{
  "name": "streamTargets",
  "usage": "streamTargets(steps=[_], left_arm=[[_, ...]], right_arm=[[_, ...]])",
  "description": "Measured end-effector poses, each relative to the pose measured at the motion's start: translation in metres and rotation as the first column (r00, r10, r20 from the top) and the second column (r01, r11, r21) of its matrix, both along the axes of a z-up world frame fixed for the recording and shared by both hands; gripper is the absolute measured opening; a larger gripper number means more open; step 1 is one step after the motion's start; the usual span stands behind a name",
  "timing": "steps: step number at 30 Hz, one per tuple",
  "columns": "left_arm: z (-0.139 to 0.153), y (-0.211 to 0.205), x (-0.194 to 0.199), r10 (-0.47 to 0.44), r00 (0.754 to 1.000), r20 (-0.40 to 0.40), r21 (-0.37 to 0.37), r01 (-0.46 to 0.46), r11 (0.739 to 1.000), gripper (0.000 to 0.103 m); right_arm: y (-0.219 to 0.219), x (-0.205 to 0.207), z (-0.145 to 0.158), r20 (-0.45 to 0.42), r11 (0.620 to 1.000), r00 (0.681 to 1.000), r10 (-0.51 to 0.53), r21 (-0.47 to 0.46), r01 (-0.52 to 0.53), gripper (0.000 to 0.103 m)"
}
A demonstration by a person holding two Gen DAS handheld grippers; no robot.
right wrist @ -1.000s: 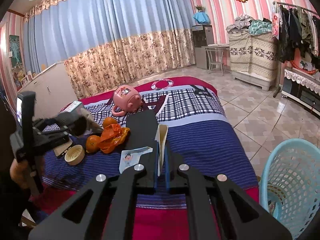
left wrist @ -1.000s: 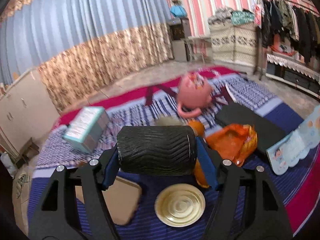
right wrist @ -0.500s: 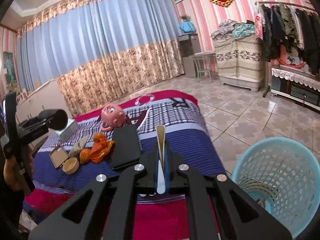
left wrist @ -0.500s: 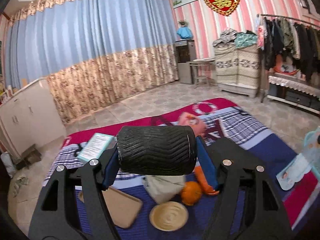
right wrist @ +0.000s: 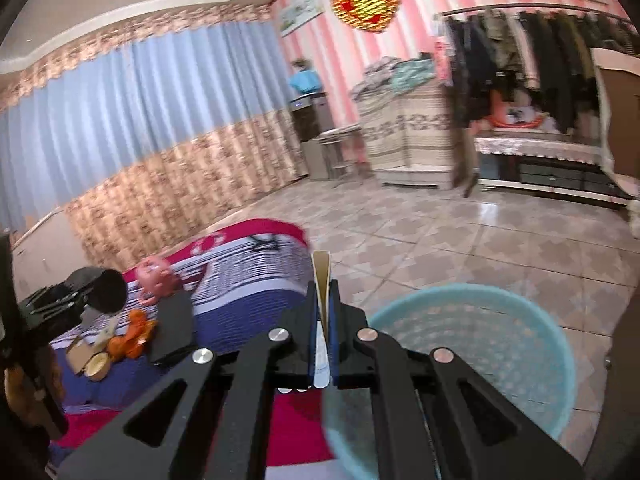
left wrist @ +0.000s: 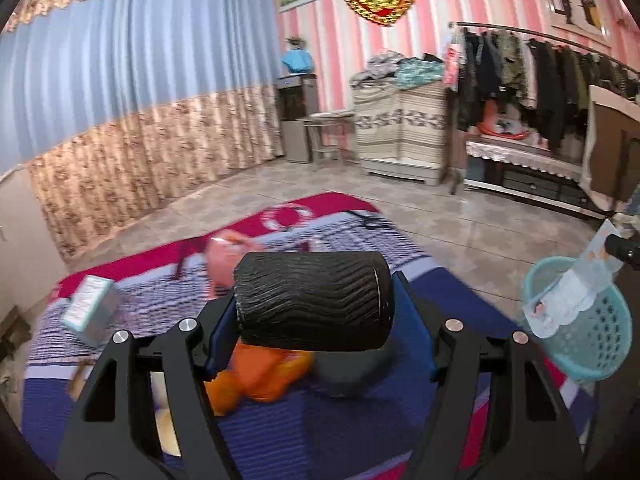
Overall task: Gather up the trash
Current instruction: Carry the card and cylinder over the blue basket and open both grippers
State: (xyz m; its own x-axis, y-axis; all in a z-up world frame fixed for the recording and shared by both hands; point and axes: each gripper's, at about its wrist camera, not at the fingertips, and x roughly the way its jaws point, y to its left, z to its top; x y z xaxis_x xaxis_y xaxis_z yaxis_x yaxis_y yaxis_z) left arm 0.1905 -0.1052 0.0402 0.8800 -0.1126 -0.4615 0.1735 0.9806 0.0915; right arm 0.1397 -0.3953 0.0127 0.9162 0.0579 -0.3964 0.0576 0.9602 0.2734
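Note:
My left gripper [left wrist: 314,300] is shut on a black ribbed cylinder [left wrist: 314,300], held above the bed; it also shows in the right wrist view [right wrist: 102,290]. My right gripper [right wrist: 323,292] is shut on a flat printed paper packet [right wrist: 321,270], held just left of and above the light blue mesh basket [right wrist: 500,320]. In the left wrist view the packet [left wrist: 568,292] hangs over the basket [left wrist: 592,344] at the right. An orange plastic bag [left wrist: 264,372] lies on the bed under the left gripper.
On the striped blue and red bed cover [right wrist: 248,276] lie a pink pot [right wrist: 156,278], a black flat pad [right wrist: 174,330], a teal box [left wrist: 90,306], a round lid [right wrist: 98,364] and a brown card [right wrist: 78,350]. Tiled floor [right wrist: 440,232] surrounds the basket. Clothes rack [left wrist: 540,68] at right.
My right gripper has carried the packet right from over the bed to beside the basket. My left gripper has lifted the cylinder and turned right, bringing the basket into view.

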Motion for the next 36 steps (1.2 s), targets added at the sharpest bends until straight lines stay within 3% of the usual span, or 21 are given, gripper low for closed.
streamTargets(steps=[6, 13, 23, 36], left_arm=[[-0.014, -0.063, 0.001, -0.124, 0.992, -0.038, -0.02, 0.123, 0.992, 0.068], [-0.037, -0.136, -0.001, -0.257, 0.962, -0.09, -0.022, 0.256, 0.966, 0.068], [-0.063, -0.21, -0.005, -0.381, 0.914, -0.14, -0.01, 0.383, 0.924, 0.068], [-0.065, -0.258, -0.002, -0.453, 0.881, -0.135, -0.012, 0.455, 0.89, 0.068]], right_arm=[[-0.04, -0.008, -0.006, -0.035, 0.991, 0.99, -0.134, -0.026, 0.133, 0.005], [-0.083, -0.022, -0.01, -0.078, 0.957, 0.956, -0.283, -0.09, 0.276, 0.005], [-0.104, -0.021, -0.023, -0.141, 0.931, 0.926, -0.351, -0.154, 0.33, 0.005], [-0.114, -0.023, -0.029, -0.153, 0.929, 0.918, -0.366, -0.112, 0.352, 0.005]])
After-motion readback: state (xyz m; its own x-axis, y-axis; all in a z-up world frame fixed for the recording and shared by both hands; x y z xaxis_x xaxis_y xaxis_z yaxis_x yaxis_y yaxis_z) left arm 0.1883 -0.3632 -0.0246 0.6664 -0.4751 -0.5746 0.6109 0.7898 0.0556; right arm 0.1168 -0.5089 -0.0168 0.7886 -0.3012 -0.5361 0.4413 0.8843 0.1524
